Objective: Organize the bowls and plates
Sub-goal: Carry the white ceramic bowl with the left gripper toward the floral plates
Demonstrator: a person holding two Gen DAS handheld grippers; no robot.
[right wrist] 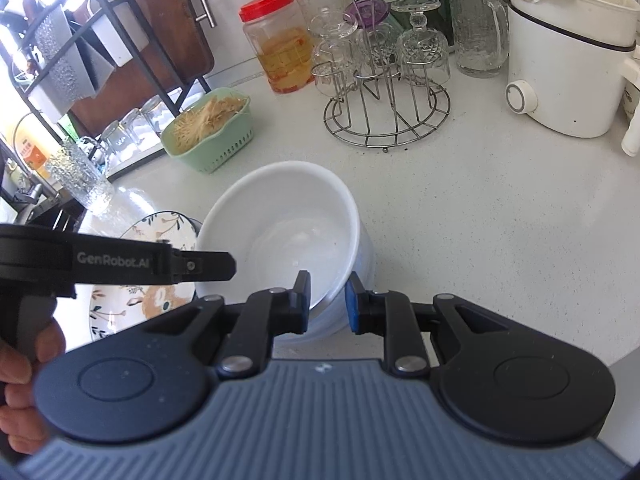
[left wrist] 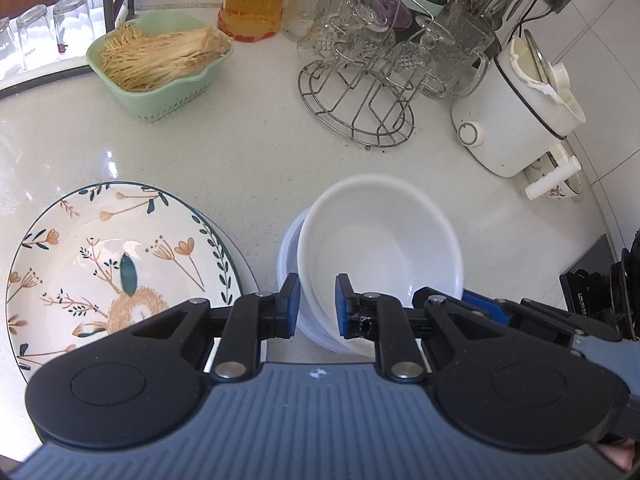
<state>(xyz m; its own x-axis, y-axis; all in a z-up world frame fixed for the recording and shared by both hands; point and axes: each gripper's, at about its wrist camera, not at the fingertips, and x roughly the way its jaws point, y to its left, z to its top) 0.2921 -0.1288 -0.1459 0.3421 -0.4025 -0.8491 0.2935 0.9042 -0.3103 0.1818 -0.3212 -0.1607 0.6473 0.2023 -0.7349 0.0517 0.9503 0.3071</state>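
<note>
**Ana:** Bowls first. Where do they sit?

**Ben:** A white bowl (left wrist: 380, 248) rests tilted inside another white bowl, the lower bowl (left wrist: 290, 264), on the counter (left wrist: 260, 152), near its front. It is not yet seated flat, so the stacking looks unfinished.

**Ana:** Who holds it?

**Ben:** Both tongs straddle the upper rim. The left gripper (left wrist: 317, 304) has one pad on each side of the near-left wall. The right gripper (right wrist: 327, 300) does the same on the other side. Two grips would keep a wide bowl from tipping, most likely.

**Ana:** Clamped or loose?

**Ben:** Neither view settles it. A gap shows between pads and rim on both tools, but the wall lies between them, so contact cannot be told.

**Ana:** And the plates?

**Ben:** The flowered plate (left wrist: 120, 264) lies just left of the bowls, seemingly on top of another plate, since a second rim peeks out at its right edge.

**Ana:** What does each camera add?

**Ben:** The left view shows the plate whole. The right view hides most of it behind the other tool, yet shows the person's hand (right wrist: 24, 380) gripping that handle, plus a red-lidded jar (right wrist: 280, 40). Both show the green basket (left wrist: 156, 64) and wire glass rack (left wrist: 356, 112), well behind.
</note>
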